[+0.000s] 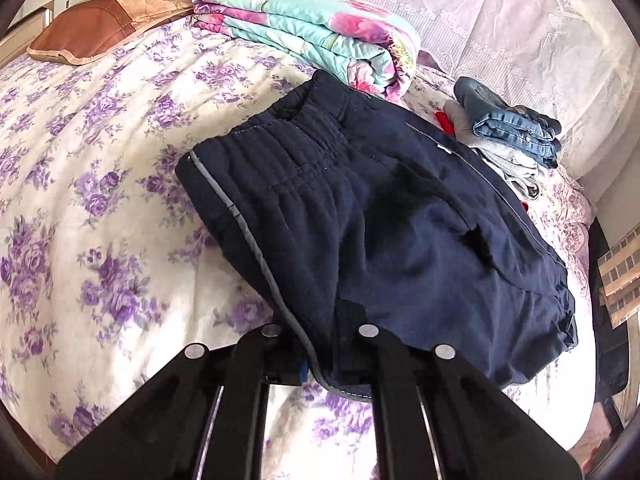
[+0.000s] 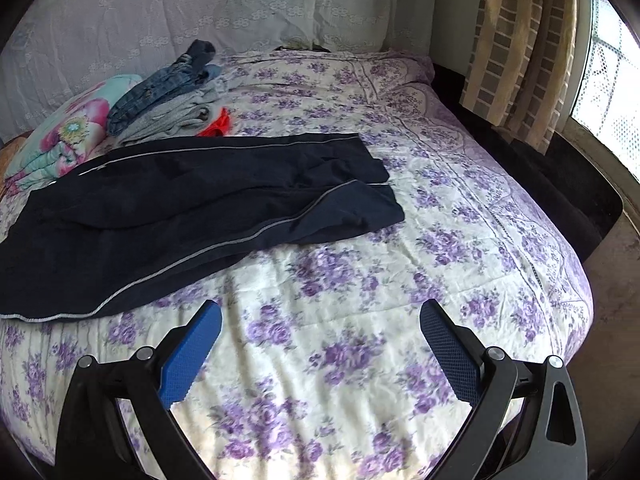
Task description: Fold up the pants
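Dark navy pants (image 1: 360, 216) with grey side piping lie on the floral bedspread (image 1: 100, 200), elastic waistband toward the far left. My left gripper (image 1: 320, 364) is shut on the pants' near edge by the piping and holds the cloth bunched between its jaws. In the right wrist view the pants (image 2: 192, 204) stretch across the bed with both leg ends to the right, one leg over the other. My right gripper (image 2: 320, 344) is open and empty above bare bedspread (image 2: 360, 280), near the pants' lower edge.
A folded floral quilt (image 1: 312, 28) and a brown pillow (image 1: 100, 20) lie at the back. A stack of folded jeans (image 1: 516, 124) and grey clothes (image 2: 172, 120) with something red (image 2: 218, 124) sits behind the pants. A curtain (image 2: 516, 40) and the bed's edge are at right.
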The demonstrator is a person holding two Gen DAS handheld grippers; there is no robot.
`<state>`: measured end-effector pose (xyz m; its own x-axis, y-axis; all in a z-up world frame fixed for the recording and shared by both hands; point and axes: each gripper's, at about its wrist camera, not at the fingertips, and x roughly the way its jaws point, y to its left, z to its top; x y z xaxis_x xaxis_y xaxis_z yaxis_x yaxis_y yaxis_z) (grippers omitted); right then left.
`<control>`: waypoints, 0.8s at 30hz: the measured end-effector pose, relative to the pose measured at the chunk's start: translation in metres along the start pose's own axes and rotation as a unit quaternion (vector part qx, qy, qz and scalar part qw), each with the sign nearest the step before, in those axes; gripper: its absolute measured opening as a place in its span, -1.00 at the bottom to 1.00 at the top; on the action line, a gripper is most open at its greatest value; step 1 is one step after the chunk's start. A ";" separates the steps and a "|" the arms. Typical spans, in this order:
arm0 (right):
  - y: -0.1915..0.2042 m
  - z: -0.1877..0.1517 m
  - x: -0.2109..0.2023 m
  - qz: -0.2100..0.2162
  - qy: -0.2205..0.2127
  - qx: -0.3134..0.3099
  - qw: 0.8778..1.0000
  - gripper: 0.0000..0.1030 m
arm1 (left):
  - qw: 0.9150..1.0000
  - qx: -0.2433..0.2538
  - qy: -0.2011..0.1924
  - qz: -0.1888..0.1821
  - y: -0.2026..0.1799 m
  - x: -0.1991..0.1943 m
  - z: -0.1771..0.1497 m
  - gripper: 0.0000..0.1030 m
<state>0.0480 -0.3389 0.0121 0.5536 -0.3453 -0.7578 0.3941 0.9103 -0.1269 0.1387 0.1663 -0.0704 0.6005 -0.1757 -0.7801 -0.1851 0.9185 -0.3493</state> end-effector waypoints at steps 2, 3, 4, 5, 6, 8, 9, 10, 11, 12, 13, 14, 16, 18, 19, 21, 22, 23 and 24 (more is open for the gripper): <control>-0.018 0.033 0.031 0.005 0.029 0.021 0.999 0.93 | 1.000 0.009 -0.007 0.011 -0.001 0.000 -0.006 -0.87; -0.024 0.048 0.048 0.011 0.049 0.030 0.998 0.93 | 1.000 0.014 -0.006 0.019 0.000 0.002 -0.007 -0.87; -0.029 0.062 0.066 0.017 0.068 0.040 0.997 0.93 | 1.000 0.017 -0.002 0.026 -0.001 0.006 -0.007 -0.87; -0.031 0.073 0.083 0.021 0.087 0.048 0.995 0.93 | 0.999 0.016 0.003 0.029 -0.001 0.010 -0.006 -0.87; -0.031 0.082 0.099 0.023 0.104 0.060 0.993 0.93 | 0.999 0.014 0.007 0.029 0.000 0.013 -0.005 -0.87; -0.024 0.094 0.126 0.035 0.135 0.076 0.987 0.93 | 0.999 0.020 0.006 0.033 -0.001 0.014 -0.005 -0.87; -0.018 0.098 0.138 0.033 0.151 0.073 0.985 0.93 | 0.999 0.025 0.004 0.037 -0.003 0.014 -0.006 -0.87; -0.008 0.099 0.148 0.015 0.169 0.062 0.984 0.91 | 0.999 0.030 0.003 0.040 -0.005 0.013 -0.005 -0.87; 0.001 0.100 0.158 -0.004 0.180 0.056 0.982 0.91 | 0.999 0.033 0.003 0.042 -0.006 0.014 -0.005 -0.87; 0.007 0.100 0.168 -0.018 0.191 0.053 0.980 0.90 | 0.998 0.034 0.004 0.042 -0.005 0.014 -0.005 -0.87; 0.012 0.101 0.179 -0.030 0.202 0.050 0.978 0.88 | 0.998 0.036 0.005 0.043 -0.006 0.015 -0.005 -0.87; 0.015 0.099 0.188 -0.043 0.212 0.046 0.975 0.77 | 0.998 0.038 0.006 0.043 -0.006 0.016 -0.005 -0.87; 0.015 0.091 0.203 -0.066 0.226 0.043 0.971 0.39 | 0.998 0.041 0.010 0.042 -0.005 0.018 -0.004 -0.87; 0.011 0.088 0.193 -0.074 0.203 0.045 0.975 -0.12 | 0.998 0.045 0.012 0.039 -0.003 0.018 -0.005 -0.86; 0.005 0.087 0.184 -0.053 0.196 0.060 0.977 -0.60 | 0.998 0.046 0.013 0.037 -0.003 0.018 -0.005 -0.86; -0.011 0.084 0.158 -0.021 0.176 0.091 0.980 -0.79 | 0.998 0.046 0.015 0.031 -0.001 0.018 -0.005 -0.86; -0.017 0.082 0.143 -0.013 0.159 0.093 0.983 -0.79 | 0.998 0.045 0.016 0.027 0.000 0.018 -0.004 -0.86; -0.024 0.079 0.128 -0.007 0.145 0.094 0.985 -0.79 | 0.999 0.046 0.014 0.024 0.000 0.016 -0.004 -0.86; -0.032 0.074 0.114 0.002 0.135 0.100 0.986 -0.79 | 0.999 0.046 0.012 0.022 -0.001 0.013 -0.005 -0.86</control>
<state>0.1530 -0.4242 -0.0232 0.3512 -0.2441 -0.9039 0.5436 0.8392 -0.0154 0.1427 0.1618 -0.0828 0.5747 -0.1418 -0.8060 -0.1376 0.9541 -0.2659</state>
